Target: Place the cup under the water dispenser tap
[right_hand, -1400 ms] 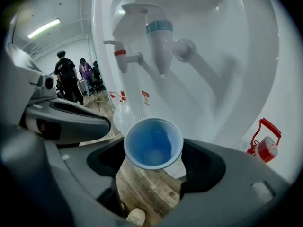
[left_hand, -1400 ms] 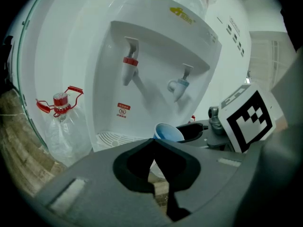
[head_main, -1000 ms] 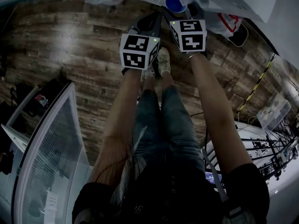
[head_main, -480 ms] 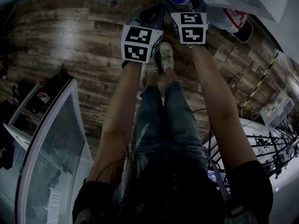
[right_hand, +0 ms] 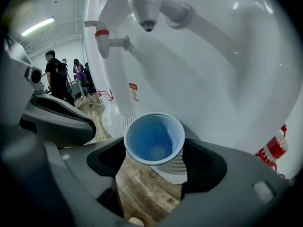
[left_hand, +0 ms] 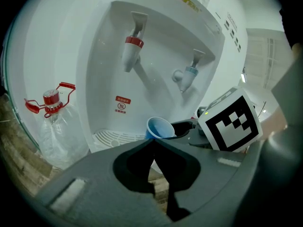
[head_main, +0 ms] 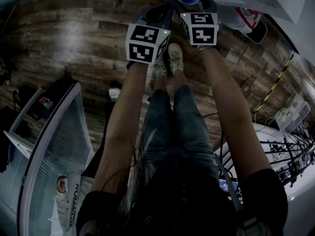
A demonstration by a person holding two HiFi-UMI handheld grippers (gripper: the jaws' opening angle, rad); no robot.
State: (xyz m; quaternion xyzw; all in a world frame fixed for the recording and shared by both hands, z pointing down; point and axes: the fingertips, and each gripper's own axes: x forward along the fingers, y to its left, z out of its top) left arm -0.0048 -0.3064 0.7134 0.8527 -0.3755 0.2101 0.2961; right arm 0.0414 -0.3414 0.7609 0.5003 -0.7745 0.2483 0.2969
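Biggest thing in front of me is the white water dispenser (left_hand: 161, 41), standing on the wood-plank floor (head_main: 74, 48), so no desk involved. Down at its left side sits a clear empty-looking bottle (left_hand: 54, 126) with a red cap and handle. Inside the dispenser's recess there's the red tap (left_hand: 131, 51) on the left, the blue tap (left_hand: 186, 77) on the right, and the white slotted drip tray (left_hand: 111, 137) along the bottom.

My right hand-held gripper (right_hand: 156, 157) is clamped on the blue cup (right_hand: 155, 138), a jaw on each side of its wall a bit below the rim, mouth up. The cup is in the air, just out from the drip tray's front edge toward its right end. The blue tap's nozzle is above it and a little further in, so as far as I can tell it's not on the tray yet. It's empty. My left hand-held gripper (left_hand: 152, 148) has its jaws together at the tips with nothing in them, hanging just left of the cup.

Handling-wise, it looks like a thin disposable cup. I'd guess it weighs next to nothing and has soft walls, so a hard squeeze would oval it or pop it out. The rim is probably the stiffest bit, so a light grip just under it seems right. Empty, it'll likely tip if nudged on those slots.
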